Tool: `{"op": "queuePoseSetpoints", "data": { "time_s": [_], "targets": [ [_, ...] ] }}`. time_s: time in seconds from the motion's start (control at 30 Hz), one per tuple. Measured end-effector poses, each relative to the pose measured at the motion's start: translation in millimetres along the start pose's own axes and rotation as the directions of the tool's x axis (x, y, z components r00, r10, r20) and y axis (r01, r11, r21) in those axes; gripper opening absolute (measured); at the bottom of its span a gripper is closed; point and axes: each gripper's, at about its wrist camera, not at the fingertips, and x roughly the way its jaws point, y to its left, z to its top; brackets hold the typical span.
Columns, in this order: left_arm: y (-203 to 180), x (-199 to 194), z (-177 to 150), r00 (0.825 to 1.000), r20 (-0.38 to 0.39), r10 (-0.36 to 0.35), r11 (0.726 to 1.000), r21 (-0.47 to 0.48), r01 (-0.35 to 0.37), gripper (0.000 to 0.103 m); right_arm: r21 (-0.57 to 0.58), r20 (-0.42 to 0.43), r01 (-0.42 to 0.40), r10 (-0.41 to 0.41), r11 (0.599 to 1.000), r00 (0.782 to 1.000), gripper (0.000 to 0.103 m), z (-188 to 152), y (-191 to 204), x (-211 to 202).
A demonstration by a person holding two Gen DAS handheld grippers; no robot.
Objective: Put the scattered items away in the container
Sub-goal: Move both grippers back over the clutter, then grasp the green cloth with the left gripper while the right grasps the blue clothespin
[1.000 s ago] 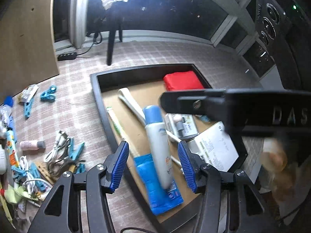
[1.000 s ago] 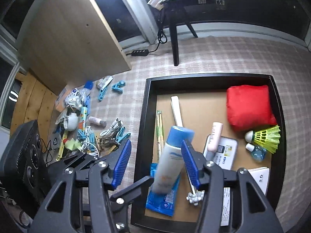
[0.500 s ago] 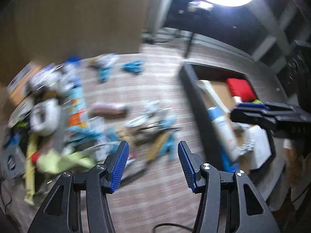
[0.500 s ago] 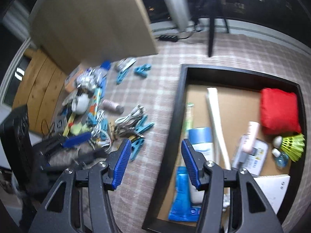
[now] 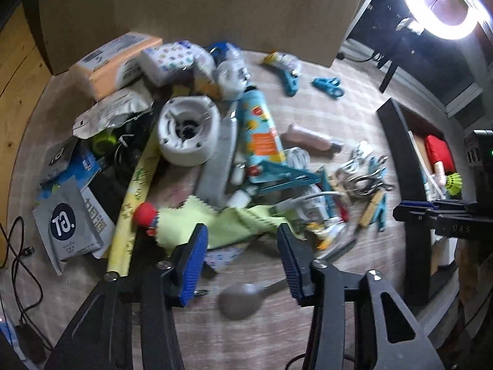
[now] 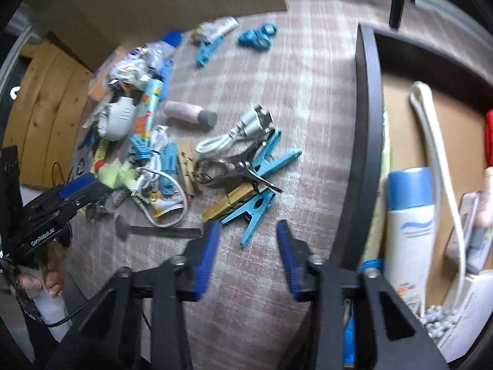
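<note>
My left gripper [image 5: 242, 243] is open and empty, just above a yellow-green cloth [image 5: 228, 222] at the near edge of the scattered pile. A grey spoon [image 5: 243, 299] lies below the jaws. My right gripper [image 6: 246, 234] is open and empty, just above blue clothespins [image 6: 252, 209] beside the black tray [image 6: 365, 117]. The tray holds a blue-capped white bottle [image 6: 408, 215] and a white shoehorn-like strip [image 6: 431, 141]. The tray also shows in the left wrist view [image 5: 413, 166]. The left gripper shows in the right wrist view [image 6: 74, 191].
The pile holds a white round device [image 5: 188, 132], a patterned tube [image 5: 258, 126], a pink cylinder [image 6: 188, 112], a white cable [image 6: 234, 135], metal clips [image 6: 222, 166], blue scissors [image 6: 257, 35], packets [image 5: 67, 219] and a cardboard box [image 5: 114, 61]. A board [image 5: 215, 6] stands behind.
The right gripper released the white bottle into the tray and swung left over the clothespins. The left gripper swung from the tray over to the pile and came closer to it.
</note>
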Motion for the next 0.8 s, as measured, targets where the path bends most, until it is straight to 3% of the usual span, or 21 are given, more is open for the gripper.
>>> {"op": "queuePoseSetpoints", "data": {
  "time_s": [0.3,0.57,0.67,0.77,0.8],
  "targets": [
    [6.6,14.6,6.7,0.999,-0.038,-0.008,0.999,0.036,0.009,0.042,0.057,-0.015,0.045,-0.044,0.997,0.999,0.031,7.9,2.9,20.4],
    [5.4,35.3,11.9,0.995,-0.094,-0.023,0.998,0.055,0.028,0.044,-0.073,-0.009,0.134,-0.135,0.988,0.991,0.028,8.4,27.6,29.5],
    [-4.2,40.1,9.4,0.994,-0.103,-0.022,0.995,0.093,0.032,0.051,-0.116,-0.024,0.148,-0.152,0.982,0.988,0.025,3.8,29.2,29.1],
    [-5.2,43.5,10.9,0.995,-0.1,-0.018,0.996,0.084,0.026,0.048,-0.131,-0.031,0.16,-0.165,0.978,0.986,0.025,0.3,27.8,27.5],
    [-4.8,43.3,12.2,0.995,-0.097,-0.026,0.996,0.078,0.033,0.039,-0.126,-0.034,0.154,-0.16,0.98,0.987,0.024,0.5,27.0,27.6]
  ]
}}
